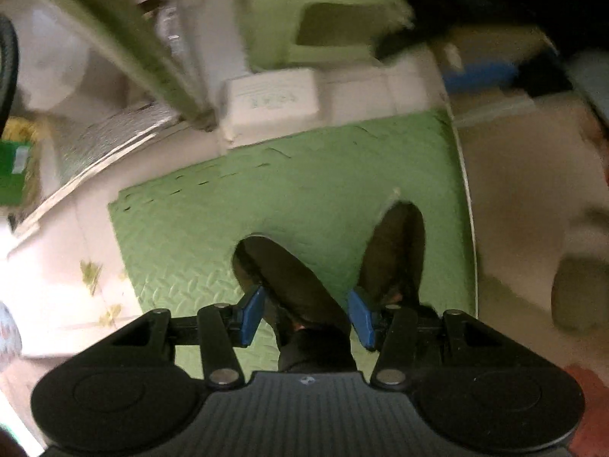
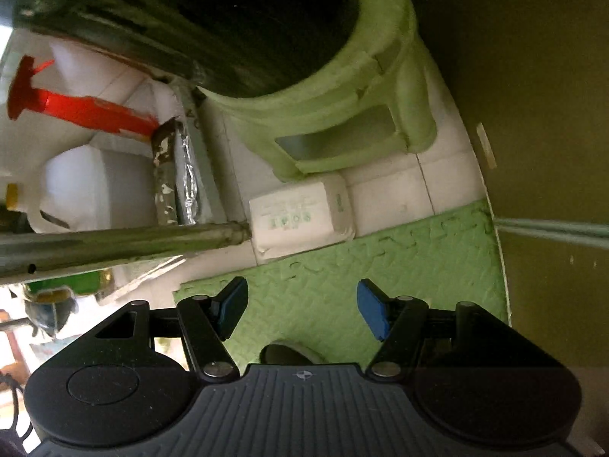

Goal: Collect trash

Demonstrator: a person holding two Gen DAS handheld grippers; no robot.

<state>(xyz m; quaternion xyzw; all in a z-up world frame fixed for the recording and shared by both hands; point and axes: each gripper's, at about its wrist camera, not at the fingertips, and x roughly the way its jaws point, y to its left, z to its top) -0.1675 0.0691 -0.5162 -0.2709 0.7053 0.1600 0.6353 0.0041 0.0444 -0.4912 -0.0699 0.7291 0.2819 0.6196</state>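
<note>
Two grippers point down at a green foam mat (image 1: 304,190), the left gripper (image 1: 306,314) and right gripper (image 2: 300,310) both spread wide and holding nothing. Ahead, a white carton (image 2: 300,215) lies on pale floor tiles (image 2: 388,186), just beside a green bin (image 2: 342,114) and touching the mat's edge.

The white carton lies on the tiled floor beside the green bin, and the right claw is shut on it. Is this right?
Not quite. The right wrist view shows the right claw open and empty above the green mat. The white carton does lie on the tiles beside the green bin.

Dim greenish light, motion blur, fisheye-warped edges
</note>
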